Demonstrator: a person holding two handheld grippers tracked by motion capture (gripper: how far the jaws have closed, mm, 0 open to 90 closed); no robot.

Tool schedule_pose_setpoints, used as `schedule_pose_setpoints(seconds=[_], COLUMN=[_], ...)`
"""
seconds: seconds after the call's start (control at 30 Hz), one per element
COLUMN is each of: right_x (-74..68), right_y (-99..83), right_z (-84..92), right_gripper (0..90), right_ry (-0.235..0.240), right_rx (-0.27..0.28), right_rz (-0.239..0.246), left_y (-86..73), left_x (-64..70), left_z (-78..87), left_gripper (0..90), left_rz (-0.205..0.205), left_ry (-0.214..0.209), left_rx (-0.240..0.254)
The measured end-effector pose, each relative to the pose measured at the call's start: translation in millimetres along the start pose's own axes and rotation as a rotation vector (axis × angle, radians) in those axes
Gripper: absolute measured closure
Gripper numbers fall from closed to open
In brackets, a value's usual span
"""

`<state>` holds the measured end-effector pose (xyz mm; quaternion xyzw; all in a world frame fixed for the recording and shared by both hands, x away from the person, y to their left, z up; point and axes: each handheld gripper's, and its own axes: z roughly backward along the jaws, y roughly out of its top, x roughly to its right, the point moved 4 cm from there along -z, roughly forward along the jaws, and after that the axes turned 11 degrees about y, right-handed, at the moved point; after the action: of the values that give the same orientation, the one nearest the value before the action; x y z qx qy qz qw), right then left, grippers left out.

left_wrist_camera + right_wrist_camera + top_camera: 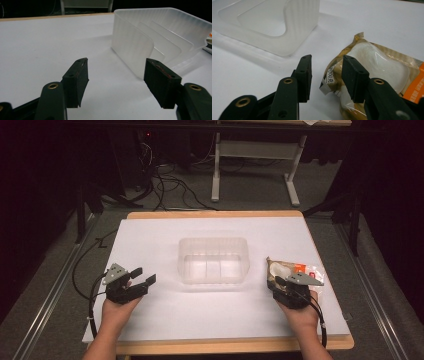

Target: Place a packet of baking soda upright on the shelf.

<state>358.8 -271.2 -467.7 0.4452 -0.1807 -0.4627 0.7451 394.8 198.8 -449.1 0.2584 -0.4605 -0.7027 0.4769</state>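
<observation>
A clear plastic container [214,241] with dividers sits in the middle of the white table top [150,235]. My left gripper [142,275] rests to its left, open with nothing between the jaws; in the left gripper view the gripper [117,68] faces the container's rounded corner [132,50]. A sealed snack bag [301,269], clear and brown with an orange label, lies to the container's right. My right gripper [278,281] is at the bag's near left end. In the right gripper view its jaws [327,71] stand apart around the bag's edge [372,60], the left jaw clear of it.
A white desk frame [216,175] and loose cables [170,185] stand on the floor beyond the table's far wooden edge [215,214]. The container's wall [298,22] is just ahead and left of the right gripper. Bare white surface lies in front of the container.
</observation>
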Motion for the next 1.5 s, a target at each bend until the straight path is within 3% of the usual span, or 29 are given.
schedule_pose_setpoints(seconds=[0.23,0.63,0.8,0.97,1.13,1.27,1.37,1.43,1.5], right_x=[8.7,15.2,23.5,31.1,44.1,58.8,67.5,69.3,75.1], right_y=[-3.6,-1.8,-0.2,-1.2,-6.6,-16.1,-28.6,-30.8,-37.6], right_z=[7.8,18.5,34.3,51.9,70.8,87.4,92.1,91.9,88.8], right_gripper=[54.3,48.7,45.4,44.7,43.4,39.7,36.4,35.4,32.3], right_ry=[-0.02,-0.07,-0.136,-0.17,-0.202,-0.266,-0.269,-0.271,-0.272], right_rx=[0.009,0.024,0.04,0.067,0.093,0.109,0.086,0.078,0.063], right_rz=[-0.037,-0.038,-0.038,-0.045,-0.093,-0.144,-0.21,-0.212,-0.261], left_y=[-1.1,-2.1,-1.3,-1.2,-1.7,-2.2,-2.5,-2.7,-2.7], left_x=[0.2,3.1,2.4,2.0,2.4,4.0,4.9,5.2,5.2], left_z=[-4.4,-4.4,-2.0,-1.2,-2.3,-2.1,-2.1,-2.1,-2.2], left_gripper=[36.7,36.6,36.5,36.4,36.4,36.4,36.3,36.3,36.3], left_rz=[-0.005,-0.029,-0.029,-0.029,-0.03,-0.038,-0.043,-0.045,-0.043], left_ry=[-0.005,-0.011,-0.01,-0.009,-0.008,-0.01,-0.012,-0.012,-0.012], left_rx=[-0.015,-0.031,-0.025,-0.023,-0.029,-0.032,-0.035,-0.037,-0.04])
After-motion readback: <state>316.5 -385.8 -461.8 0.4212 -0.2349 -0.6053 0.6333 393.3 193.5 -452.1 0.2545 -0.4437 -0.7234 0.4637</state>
